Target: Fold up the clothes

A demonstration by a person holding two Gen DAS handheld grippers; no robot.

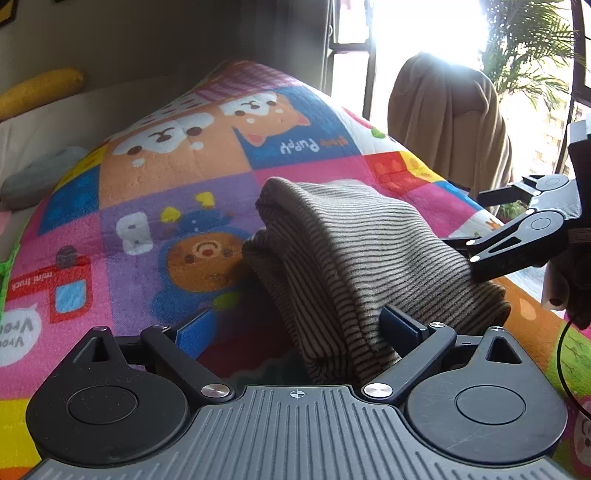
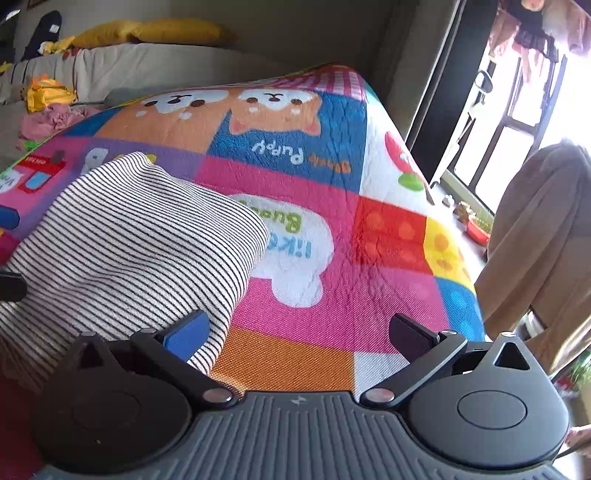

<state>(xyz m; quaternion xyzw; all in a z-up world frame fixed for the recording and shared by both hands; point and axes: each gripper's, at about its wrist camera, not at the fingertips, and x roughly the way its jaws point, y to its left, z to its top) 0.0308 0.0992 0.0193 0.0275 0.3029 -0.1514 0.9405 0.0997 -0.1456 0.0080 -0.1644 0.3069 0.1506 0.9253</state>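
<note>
A folded black-and-white striped garment (image 1: pixel 351 251) lies bunched on the colourful cartoon quilt (image 1: pixel 177 173). My left gripper (image 1: pixel 299 326) is open wide, and the garment's near end runs down between its fingers, against the right blue pad (image 1: pixel 402 325). At the right edge of the left wrist view my right gripper (image 1: pixel 480 225) is open at the garment's far side. In the right wrist view the striped garment (image 2: pixel 129 240) fills the left half. There the right gripper (image 2: pixel 297 332) is open over the quilt (image 2: pixel 332 295), its left pad (image 2: pixel 184 334) at the garment's edge.
A brown cloth (image 1: pixel 447 122) hangs over a chair by the bright window (image 1: pixel 424 29). Behind the quilt runs a beige sofa (image 2: pixel 147 62) with a yellow cushion (image 2: pixel 173 31) and a pile of pink and yellow clothes (image 2: pixel 48 110). Potted plants (image 2: pixel 478 227) sit on the window ledge.
</note>
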